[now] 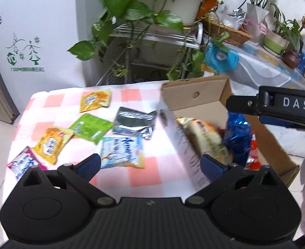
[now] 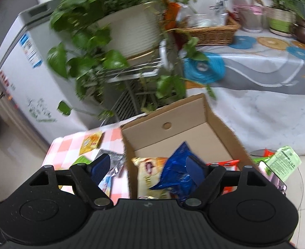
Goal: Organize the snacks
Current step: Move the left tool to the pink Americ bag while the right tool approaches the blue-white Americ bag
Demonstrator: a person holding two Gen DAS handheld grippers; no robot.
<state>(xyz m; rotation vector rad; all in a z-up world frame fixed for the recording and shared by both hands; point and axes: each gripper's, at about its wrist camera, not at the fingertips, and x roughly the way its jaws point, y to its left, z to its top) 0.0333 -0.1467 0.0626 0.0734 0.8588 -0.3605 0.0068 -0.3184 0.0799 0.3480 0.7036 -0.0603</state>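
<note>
Both grippers' fingers stand wide apart, holding nothing. The left gripper [image 1: 150, 164] should close squarely on the pale blue packet [image 1: 122, 152] on the counter [image 1: 164, 176], probably nearest, then carry it right to the box [image 1: 193, 95].

The left gripper [image 1: 150, 164] hangs with jaws spread wide and nothing between them, above the checked cloth [image 1: 152, 176] of the table. Six packets lie loose on it: two yellow [image 1: 95, 100] [image 1: 51, 143], a green [image 1: 91, 127], a silver [image 1: 134, 122], a pale blue [image 1: 122, 154], and a pink [image 1: 22, 164] at the left edge. The box [image 1: 193, 97] at the right edge holds a beige bag [image 1: 206, 137] and a blue bag [image 1: 238, 137]. The right gripper [image 1: 276, 105] reaches over it.
</note>
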